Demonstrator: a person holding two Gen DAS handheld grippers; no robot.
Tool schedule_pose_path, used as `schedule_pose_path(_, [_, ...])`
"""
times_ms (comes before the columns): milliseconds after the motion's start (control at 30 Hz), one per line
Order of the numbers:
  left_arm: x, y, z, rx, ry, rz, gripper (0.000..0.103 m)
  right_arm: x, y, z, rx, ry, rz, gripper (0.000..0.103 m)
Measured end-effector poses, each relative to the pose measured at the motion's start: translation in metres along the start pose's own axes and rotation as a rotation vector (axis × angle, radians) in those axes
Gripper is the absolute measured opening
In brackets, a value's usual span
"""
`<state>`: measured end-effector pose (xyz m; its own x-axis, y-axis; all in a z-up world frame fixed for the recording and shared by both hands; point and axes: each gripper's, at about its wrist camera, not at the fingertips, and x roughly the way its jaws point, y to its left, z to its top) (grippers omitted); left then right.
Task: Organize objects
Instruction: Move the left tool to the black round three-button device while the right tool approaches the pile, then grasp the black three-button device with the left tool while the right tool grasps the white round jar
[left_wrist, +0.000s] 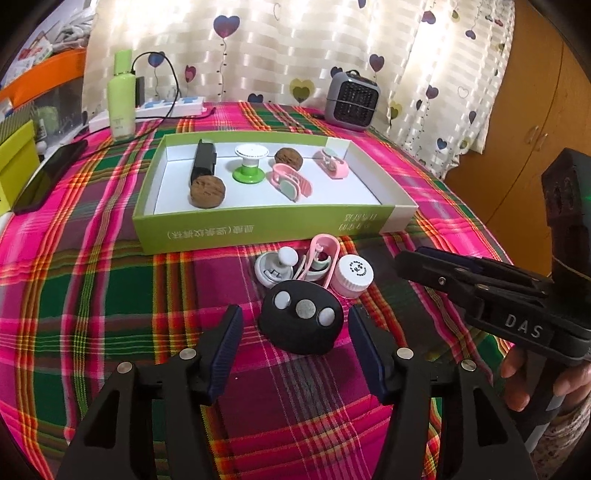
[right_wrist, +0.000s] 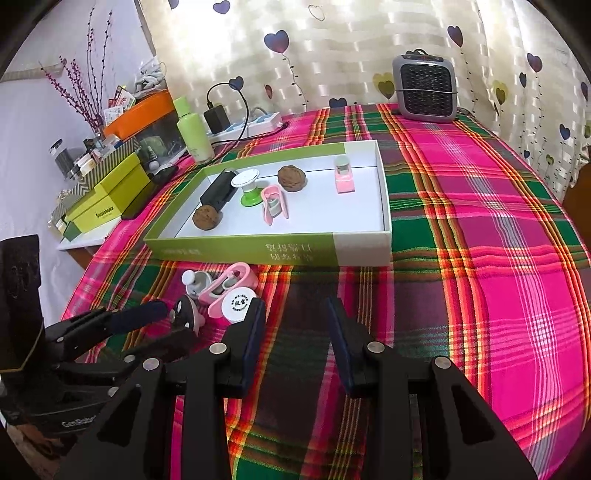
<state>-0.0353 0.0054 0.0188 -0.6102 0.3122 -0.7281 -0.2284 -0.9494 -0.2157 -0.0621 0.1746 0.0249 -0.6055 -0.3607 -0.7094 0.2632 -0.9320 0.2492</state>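
A green and white box tray (left_wrist: 258, 227) (right_wrist: 258, 251) holds a black case (left_wrist: 204, 159), two walnuts (left_wrist: 207, 192), a green and white spool (left_wrist: 248, 164) and two pink clips (left_wrist: 291, 181). In front of it on the cloth lie a black three-button remote (left_wrist: 301, 321) (right_wrist: 183, 309), a white knob piece (left_wrist: 275, 267), a pink clip (left_wrist: 319, 260) (right_wrist: 231, 282) and a pink jar with a white lid (left_wrist: 352, 277) (right_wrist: 238, 302). My left gripper (left_wrist: 295, 325) is open, its fingers either side of the remote. My right gripper (right_wrist: 297, 325) is open and empty, beside the jar.
A plaid cloth (right_wrist: 480, 258) covers the table. At the back stand a grey heater (left_wrist: 351, 99), a green bottle (left_wrist: 121, 98) and a power strip (left_wrist: 173, 105). A phone (left_wrist: 48, 177) and green boxes (right_wrist: 110, 188) lie at the left.
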Motion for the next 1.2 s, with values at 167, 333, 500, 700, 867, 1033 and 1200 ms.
schedule_pose_path(167, [0.004,-0.001,0.001,-0.002,0.012,0.005,0.058,0.001,0.0,-0.001,0.0,0.003,-0.001,0.036])
schedule_pose_path(333, [0.005,0.0,0.003,-0.005,0.016,0.007,0.058,0.003,0.003,-0.002,-0.008,0.013,-0.002,0.036])
schedule_pose_path(500, [0.007,0.002,0.005,-0.013,0.014,-0.001,0.057,0.003,0.004,-0.002,-0.009,0.014,-0.006,0.036])
schedule_pose_path(700, [0.007,0.007,0.006,-0.042,0.006,0.004,0.048,0.005,0.005,-0.002,-0.016,0.017,-0.006,0.036])
schedule_pose_path(867, [0.006,0.01,0.005,-0.044,0.003,0.018,0.048,0.006,0.008,-0.003,-0.022,0.02,-0.003,0.036])
schedule_pose_path(1033, [0.002,0.017,0.003,-0.059,-0.005,0.036,0.048,0.007,0.014,-0.003,-0.041,0.019,0.018,0.036])
schedule_pose_path(1200, [-0.002,0.025,0.0,-0.07,-0.011,0.061,0.048,0.011,0.022,-0.003,-0.069,0.029,0.03,0.036])
